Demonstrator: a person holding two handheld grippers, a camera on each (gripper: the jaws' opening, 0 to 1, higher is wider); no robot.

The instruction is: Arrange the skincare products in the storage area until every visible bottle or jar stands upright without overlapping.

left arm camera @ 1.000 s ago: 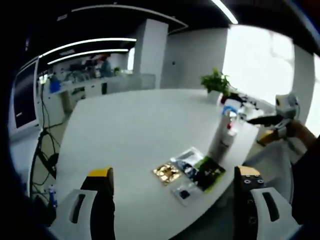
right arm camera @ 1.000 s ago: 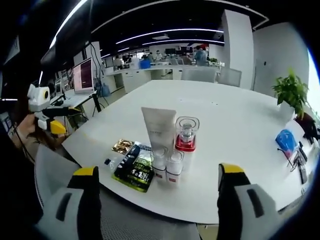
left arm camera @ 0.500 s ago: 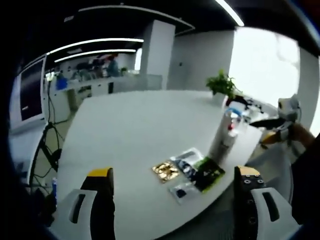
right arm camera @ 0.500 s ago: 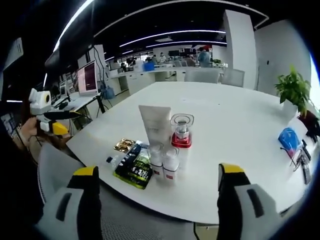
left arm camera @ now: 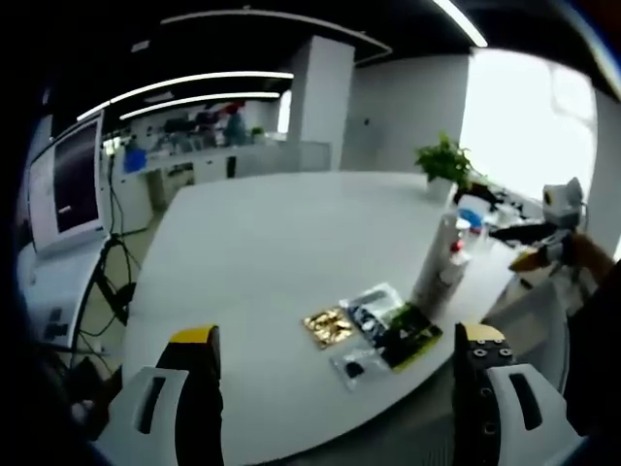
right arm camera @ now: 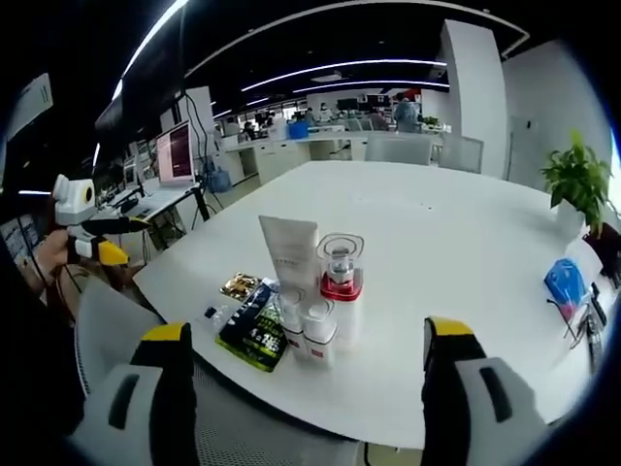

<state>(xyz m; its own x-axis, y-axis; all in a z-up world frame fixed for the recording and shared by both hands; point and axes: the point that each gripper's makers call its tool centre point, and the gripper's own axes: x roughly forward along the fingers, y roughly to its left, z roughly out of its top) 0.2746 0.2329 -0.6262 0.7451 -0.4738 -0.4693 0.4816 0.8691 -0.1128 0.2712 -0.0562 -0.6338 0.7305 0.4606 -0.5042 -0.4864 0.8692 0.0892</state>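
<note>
On the table [right arm camera: 466,252], sachets [right arm camera: 250,325] lie just left of the upright bottles [right arm camera: 315,291].

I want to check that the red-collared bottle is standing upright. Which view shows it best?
The right gripper view: the red-collared bottle faces the camera, upright beside the white tube. In the left gripper view it is small and mostly hidden behind the tube.

Black, yellow-tipped hand-held gripper [left arm camera: 338,351] jaws

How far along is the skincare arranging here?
The tube, the red-collared bottle and two small bottles stand upright, clustered closely. Both grippers, left and right, are open and hold nothing. The flat sachets still lie beside them, untouched.
</note>
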